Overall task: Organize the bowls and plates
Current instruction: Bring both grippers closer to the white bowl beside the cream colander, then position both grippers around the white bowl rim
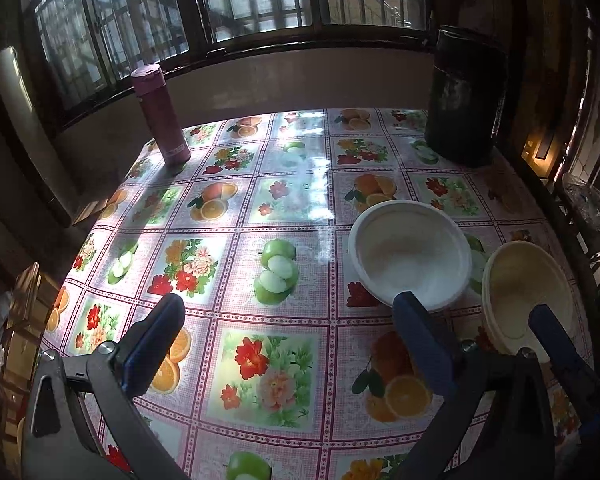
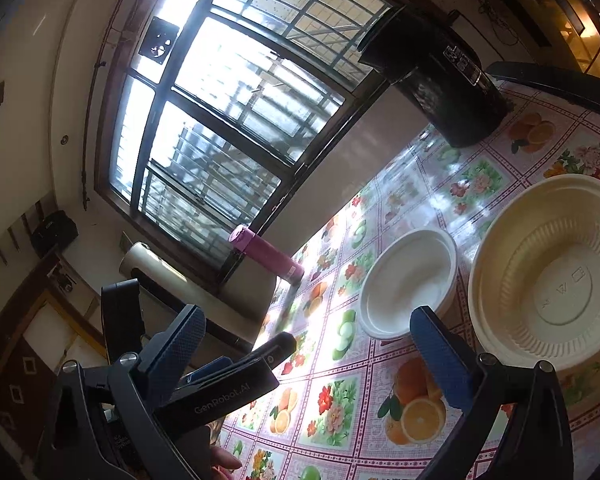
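Observation:
A white bowl (image 1: 410, 252) stands upright on the fruit-print tablecloth, with a larger cream ribbed bowl (image 1: 528, 292) just to its right. My left gripper (image 1: 290, 320) is open and holds nothing; its right fingertip overlaps the white bowl's near rim. A blue finger of the right gripper (image 1: 552, 336) shows in front of the cream bowl. In the right wrist view the white bowl (image 2: 408, 280) and cream bowl (image 2: 548, 272) lie ahead. My right gripper (image 2: 308, 344) is open and holds nothing, its right finger by the white bowl's near edge. The left gripper's body (image 2: 220, 384) crosses at the lower left.
A pink bottle (image 1: 160, 116) stands at the table's far left corner, and a tall black container (image 1: 464, 96) at the far right. Barred windows rise behind the table (image 1: 260, 208). A fingertip of a hand (image 2: 224, 460) shows at the bottom. Chairs stand to the right.

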A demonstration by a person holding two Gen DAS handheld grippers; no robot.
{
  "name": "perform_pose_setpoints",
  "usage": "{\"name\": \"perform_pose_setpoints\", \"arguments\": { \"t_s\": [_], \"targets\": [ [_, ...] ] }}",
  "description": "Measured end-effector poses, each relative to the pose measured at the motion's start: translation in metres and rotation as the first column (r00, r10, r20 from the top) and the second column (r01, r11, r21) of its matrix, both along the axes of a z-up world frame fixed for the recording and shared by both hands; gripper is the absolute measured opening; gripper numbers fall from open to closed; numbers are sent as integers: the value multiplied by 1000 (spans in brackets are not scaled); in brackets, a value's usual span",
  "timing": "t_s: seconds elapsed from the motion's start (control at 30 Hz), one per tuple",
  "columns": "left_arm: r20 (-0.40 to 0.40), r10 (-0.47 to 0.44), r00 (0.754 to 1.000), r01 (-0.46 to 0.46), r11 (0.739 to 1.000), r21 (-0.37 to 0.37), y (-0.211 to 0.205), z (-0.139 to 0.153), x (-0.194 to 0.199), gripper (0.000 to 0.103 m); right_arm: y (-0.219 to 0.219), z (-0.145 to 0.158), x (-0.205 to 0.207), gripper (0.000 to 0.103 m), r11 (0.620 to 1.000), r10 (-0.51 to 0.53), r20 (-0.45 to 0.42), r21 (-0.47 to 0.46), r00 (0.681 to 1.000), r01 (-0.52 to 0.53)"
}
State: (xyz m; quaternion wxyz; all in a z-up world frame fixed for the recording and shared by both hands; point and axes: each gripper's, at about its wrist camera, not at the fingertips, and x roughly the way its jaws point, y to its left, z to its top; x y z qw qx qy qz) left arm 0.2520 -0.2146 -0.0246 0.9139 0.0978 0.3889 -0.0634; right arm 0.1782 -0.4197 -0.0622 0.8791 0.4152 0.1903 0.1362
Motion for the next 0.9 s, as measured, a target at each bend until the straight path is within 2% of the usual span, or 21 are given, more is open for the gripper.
{"name": "perform_pose_setpoints", "arguments": {
  "t_s": [0.2,0.43,0.77,0.9],
  "targets": [
    [-26,-32,999,32,999,-10,-1,-12,8,103,4,-1,2,102,999,11,-8,-33,1000,-11],
    [-52,-63,997,63,998,2,7,-16,24,103,-4,-10,5,102,999,20,-36,35,999,-19],
    [-28,-89,996,90,994,56,31,-5,64,103,-2,-31,23,102,984,101,-77,158,992,-88],
    [-87,-86,992,89,995,34,26,-14,94,103,-4,-44,46,102,944,128,-94,316,987,-92]
  ]
}}
